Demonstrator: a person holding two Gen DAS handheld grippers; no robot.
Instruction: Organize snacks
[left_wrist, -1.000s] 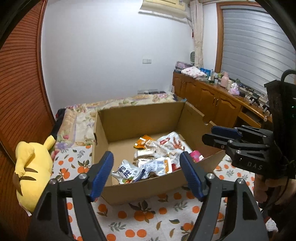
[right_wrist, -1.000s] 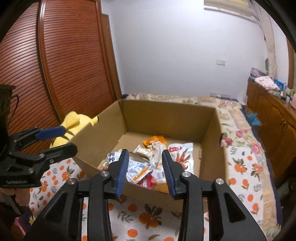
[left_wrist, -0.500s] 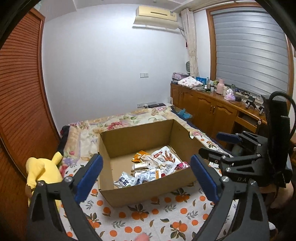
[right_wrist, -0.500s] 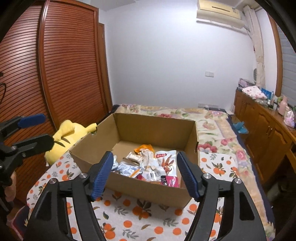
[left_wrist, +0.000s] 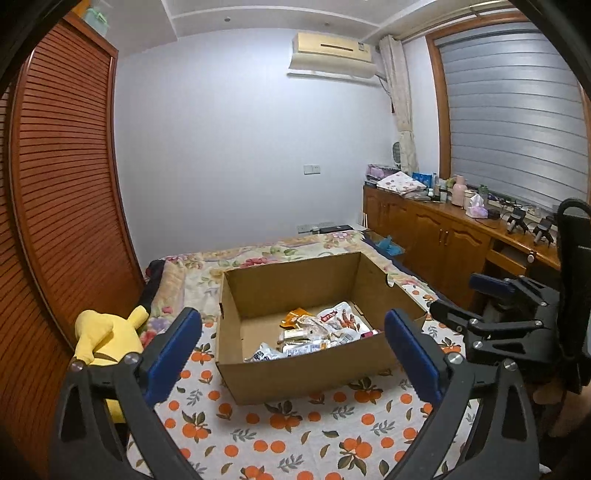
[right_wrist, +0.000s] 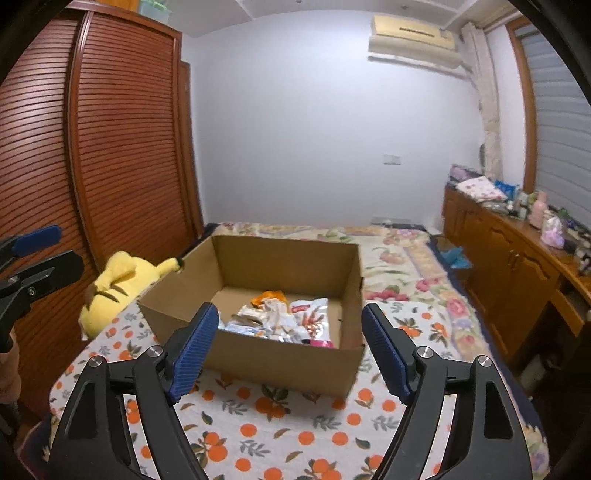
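Cardboard box (left_wrist: 310, 373), centre frame on orange-print cloth (left_wrist: 295, 435), held snack packets (left_wrist: 314, 332). Left gripper (left_wrist: 291, 350) and right gripper (right_wrist: 288, 350): both released, empty, lower frame.

Snack packets (left_wrist: 314, 336) heaped in open carton (left_wrist: 303, 373)

The bed (left_wrist: 295, 428), spread with an orange-print cloth, carries a cardboard box (left_wrist: 306, 373) and a yellow plush toy (left_wrist: 107, 339).
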